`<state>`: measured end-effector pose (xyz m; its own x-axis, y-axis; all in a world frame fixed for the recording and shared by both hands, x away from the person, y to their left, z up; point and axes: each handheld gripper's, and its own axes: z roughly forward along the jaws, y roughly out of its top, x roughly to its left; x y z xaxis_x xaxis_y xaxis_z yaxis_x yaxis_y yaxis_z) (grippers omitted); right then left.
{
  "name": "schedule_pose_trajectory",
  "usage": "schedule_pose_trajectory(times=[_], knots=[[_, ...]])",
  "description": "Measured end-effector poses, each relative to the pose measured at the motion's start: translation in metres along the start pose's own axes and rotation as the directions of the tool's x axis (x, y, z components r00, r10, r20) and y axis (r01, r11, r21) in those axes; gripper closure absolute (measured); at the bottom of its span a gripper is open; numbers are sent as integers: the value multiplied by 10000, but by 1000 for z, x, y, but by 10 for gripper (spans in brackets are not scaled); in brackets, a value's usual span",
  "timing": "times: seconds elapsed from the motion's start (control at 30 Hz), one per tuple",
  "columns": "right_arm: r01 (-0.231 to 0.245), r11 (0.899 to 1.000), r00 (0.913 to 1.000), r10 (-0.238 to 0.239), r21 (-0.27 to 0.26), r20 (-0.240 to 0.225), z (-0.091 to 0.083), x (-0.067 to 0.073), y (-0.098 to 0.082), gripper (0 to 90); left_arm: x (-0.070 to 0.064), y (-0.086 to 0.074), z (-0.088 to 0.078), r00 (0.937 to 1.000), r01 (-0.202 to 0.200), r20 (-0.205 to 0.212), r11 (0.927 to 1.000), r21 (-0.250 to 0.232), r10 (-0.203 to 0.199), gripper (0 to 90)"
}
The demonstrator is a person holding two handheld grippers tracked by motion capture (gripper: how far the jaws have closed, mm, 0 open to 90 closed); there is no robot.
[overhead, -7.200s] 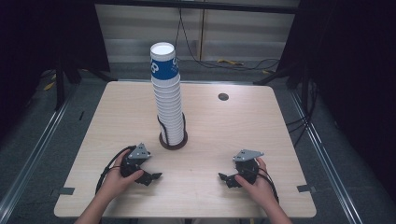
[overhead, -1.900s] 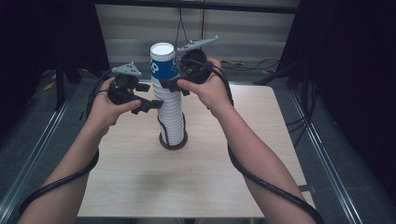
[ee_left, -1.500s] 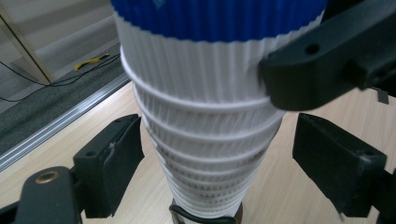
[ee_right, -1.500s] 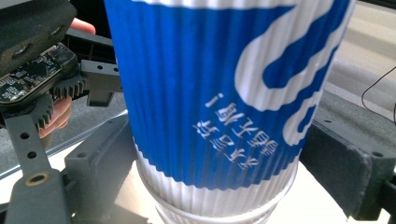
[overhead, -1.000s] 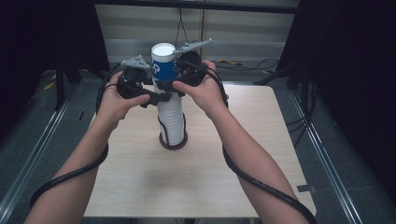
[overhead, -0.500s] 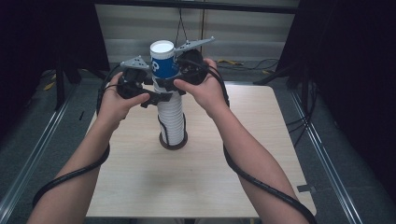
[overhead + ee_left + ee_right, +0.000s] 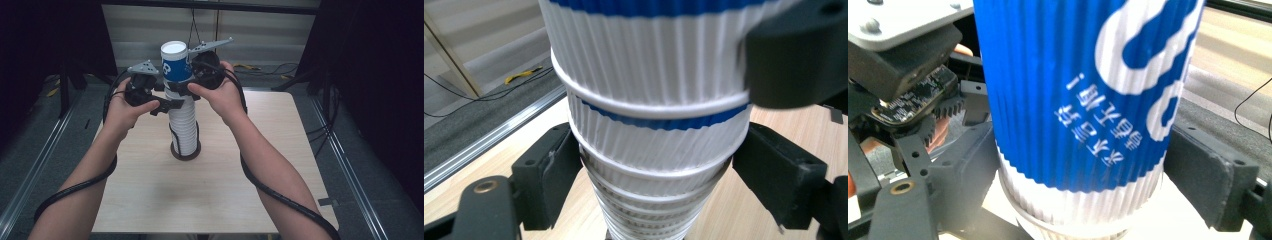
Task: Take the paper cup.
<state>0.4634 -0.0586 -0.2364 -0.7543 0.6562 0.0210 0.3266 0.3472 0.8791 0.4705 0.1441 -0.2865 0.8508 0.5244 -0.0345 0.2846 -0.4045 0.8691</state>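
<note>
Cup stack (image 7: 183,125): tall, white ribbed paper cups, on desk (image 7: 150,190).
Top cup (image 7: 176,62): blue, white print.
Left tongs (image 7: 172,102): clamped below top cup.
Right tongs (image 7: 187,82): clamped on top cup.

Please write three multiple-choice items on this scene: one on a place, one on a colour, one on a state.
1. Where does the cup stack stand?
A. mid-table
B. at the right edge
C. on the floor

2. What colour is the top cup?
A. red and white
B. blue and white
C. plain black

3. How is the stack?
A. toppled
B. upright
C. crushed flat

Answers: 1 A, its base sits mid-table; 2 B, the right gripper view shows blue with white marks; 3 B, it rises straight, the left gripper lower on it.
</note>
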Motion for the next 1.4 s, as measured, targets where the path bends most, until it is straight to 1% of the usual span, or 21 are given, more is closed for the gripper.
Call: schedule_pose_trajectory(times=[0.03,0.13,0.23,0.33,0.43,0.77,1.0,1.3,1.4], knots=[[-29,10000,10000,29,-92,-7,-2,0,1,161,0,0,0,10000,-2,5,10000,-18,2,198],[-53,9999,10000,53,-104,-28,-3,-1,2,161,-1,0,0,10000,30,13,10000,-10,-30,199],[-83,9999,10000,82,-109,-52,-5,-1,3,165,-1,0,0,10000,-69,16,10000,-2,69,200],[-188,9996,9998,186,-213,-100,-7,-3,4,165,-1,1,1,10000,-70,28,10000,0,70,200],[-180,9996,9998,178,-225,-74,-9,-3,5,166,-2,1,1,10000,-93,19,10000,6,93,202],[-276,9990,9996,273,-341,-101,-10,-4,7,166,-1,1,1,10000,-49,8,10000,-49,49,205],[-308,9985,9995,304,-445,-88,-13,-5,10,166,-2,1,2,9999,-115,-10,9999,-33,115,205],[-383,9974,9992,378,-610,-98,-15,-5,11,172,-2,1,2,10000,-65,-15,10000,-61,64,205],[-390,9966,9992,383,-723,-112,-15,-4,12,176,-2,1,2,10000,28,-15,9999,-103,-28,205]])
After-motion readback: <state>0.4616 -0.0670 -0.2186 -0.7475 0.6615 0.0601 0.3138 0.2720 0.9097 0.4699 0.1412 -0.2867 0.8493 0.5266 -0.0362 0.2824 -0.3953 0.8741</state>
